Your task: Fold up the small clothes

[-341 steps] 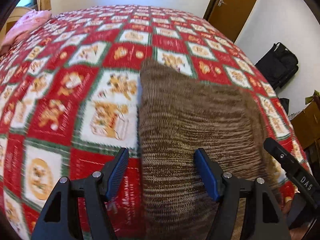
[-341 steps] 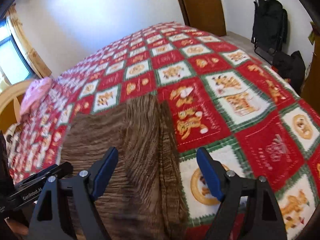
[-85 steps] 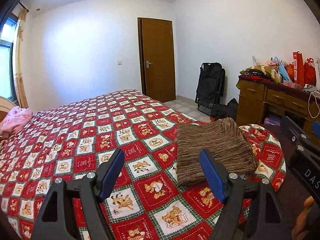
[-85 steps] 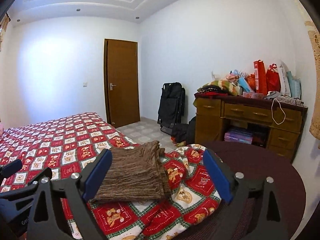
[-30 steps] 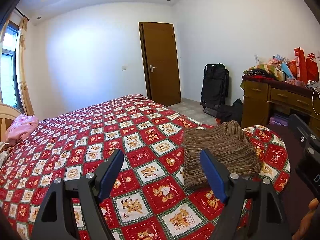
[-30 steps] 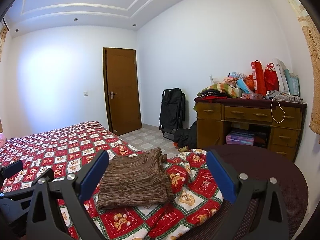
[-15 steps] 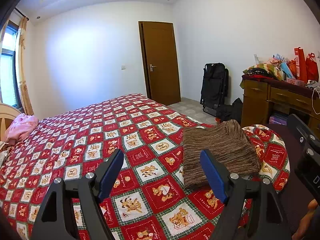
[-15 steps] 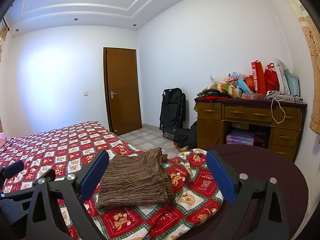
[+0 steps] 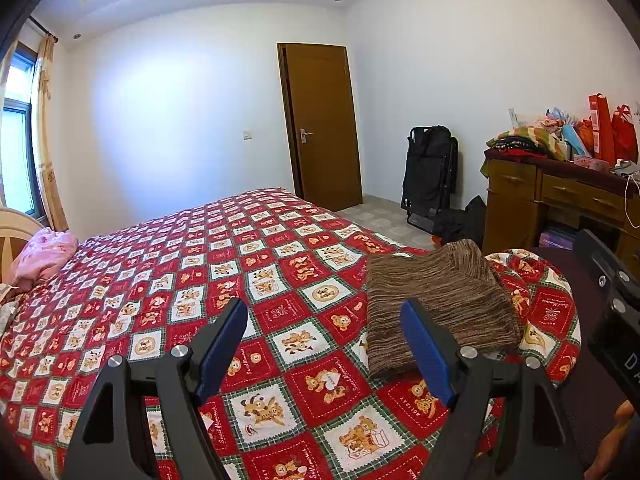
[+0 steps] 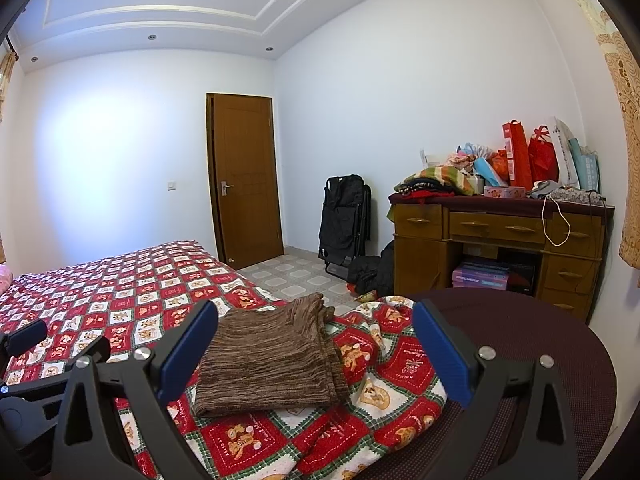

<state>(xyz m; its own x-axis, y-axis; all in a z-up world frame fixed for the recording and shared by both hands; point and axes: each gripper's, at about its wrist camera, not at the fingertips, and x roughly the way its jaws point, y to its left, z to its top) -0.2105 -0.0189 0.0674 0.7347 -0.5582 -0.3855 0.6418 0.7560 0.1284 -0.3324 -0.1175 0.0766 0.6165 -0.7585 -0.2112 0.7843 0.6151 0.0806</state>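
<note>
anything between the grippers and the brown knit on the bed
Nothing visible does. Both the left gripper and right gripper are open and held back from the folded brown knit, with only the patterned bedspread in the space between.

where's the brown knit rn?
The brown knit lies folded at the near corner of the quilt, between the right gripper fingers in that view, and right of centre in the left wrist view.

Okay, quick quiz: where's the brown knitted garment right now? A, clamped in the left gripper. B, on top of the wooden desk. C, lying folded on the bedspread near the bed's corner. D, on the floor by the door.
C: the brown knitted garment lies folded flat on the red patterned bedspread, and both the left gripper and the right gripper are open and off it.
</note>
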